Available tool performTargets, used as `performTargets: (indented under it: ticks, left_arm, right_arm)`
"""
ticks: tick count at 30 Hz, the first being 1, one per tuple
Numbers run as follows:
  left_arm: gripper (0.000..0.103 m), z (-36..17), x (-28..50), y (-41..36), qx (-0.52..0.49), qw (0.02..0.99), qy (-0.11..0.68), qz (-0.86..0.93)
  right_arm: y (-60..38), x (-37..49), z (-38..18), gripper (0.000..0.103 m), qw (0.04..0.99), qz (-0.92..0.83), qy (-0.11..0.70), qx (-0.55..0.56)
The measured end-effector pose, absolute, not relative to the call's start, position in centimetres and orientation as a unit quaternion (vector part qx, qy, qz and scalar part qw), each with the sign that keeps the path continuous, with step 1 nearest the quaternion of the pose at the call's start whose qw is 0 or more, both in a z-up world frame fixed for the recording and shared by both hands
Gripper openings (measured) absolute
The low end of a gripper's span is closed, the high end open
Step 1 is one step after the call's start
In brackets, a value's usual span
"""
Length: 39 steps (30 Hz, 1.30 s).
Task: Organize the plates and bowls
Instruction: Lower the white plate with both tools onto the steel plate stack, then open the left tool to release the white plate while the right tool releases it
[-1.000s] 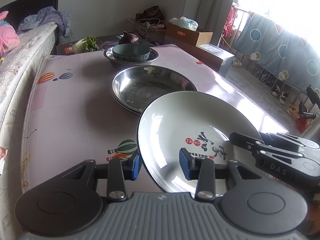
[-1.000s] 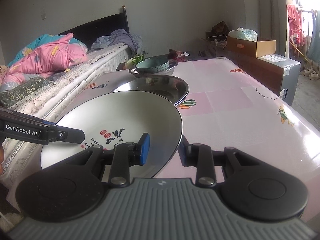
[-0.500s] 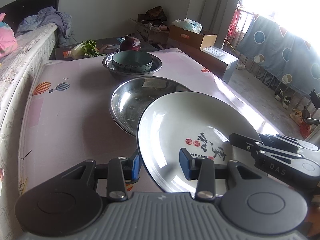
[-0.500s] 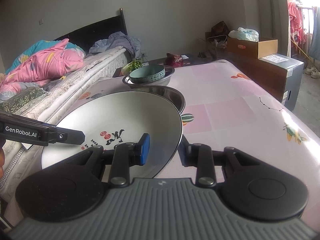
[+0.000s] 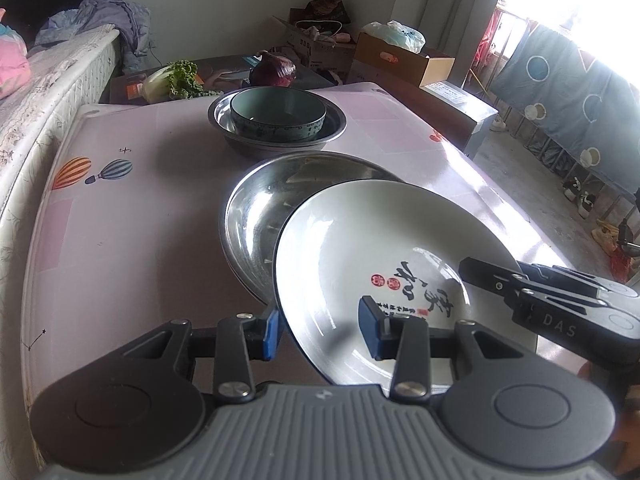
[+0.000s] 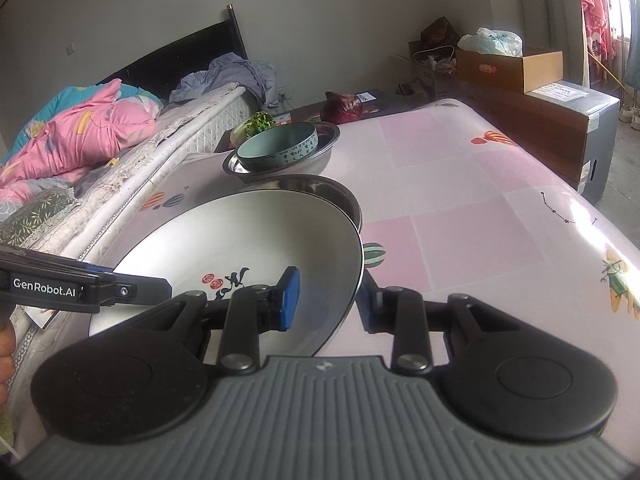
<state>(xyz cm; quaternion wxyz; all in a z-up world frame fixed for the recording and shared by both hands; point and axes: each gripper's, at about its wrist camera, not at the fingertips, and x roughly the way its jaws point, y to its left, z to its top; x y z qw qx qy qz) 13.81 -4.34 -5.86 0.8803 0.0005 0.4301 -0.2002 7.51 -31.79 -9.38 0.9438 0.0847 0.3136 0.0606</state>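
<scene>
Both pinch the white plate [image 5: 372, 256]: left hand-held gripper [image 5: 318, 330] on its near-left rim, right hand-held gripper [image 6: 326, 300] opposite; glazed, slick, breakable, so rims suit; steel basin [image 5: 260, 204] ahead.

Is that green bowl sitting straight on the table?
No, the green bowl sits inside a steel basin, which rests on the table.

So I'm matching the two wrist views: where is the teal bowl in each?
Left wrist: teal bowl top centre, inside the far steel basin.
Right wrist: teal bowl upper centre-left, inside the same basin.
Shared landmark: the purple cabbage just behind it.
</scene>
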Motion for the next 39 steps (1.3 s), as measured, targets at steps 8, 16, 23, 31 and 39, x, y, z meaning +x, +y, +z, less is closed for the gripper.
performTargets:
  ticks: [8,16,23,31,39]
  left_arm:
    - [0.04,-6.3,16.1,-4.3,-0.016,0.874,0.444,-0.198]
    - [0.041,-6.6,17.4,-4.0,-0.036,0.868,0.454,-0.199]
    - [0.049,-6.1,17.6,-3.6,-0.043,0.87,0.448,-0.201]
    - [0.054,-4.7,16.7,-3.7,-0.039,0.878,0.426,-0.213]
    - [0.07,-4.2,16.0,-4.0,-0.016,0.886,0.418,-0.201]
  right_arm:
    - [-31.6,10.4,-9.6,0.029,0.941,0.057,0.326,0.073]
    - [-32.0,12.3,-9.0,0.031,0.94,0.048,0.329,0.08]
    - [-31.8,12.9,-8.7,0.032,0.942,0.042,0.325,0.072]
    - [-31.7,12.7,-8.1,0.042,0.945,0.032,0.318,0.074]
    - [-31.7,11.3,-7.5,0.048,0.946,0.025,0.314,0.078]
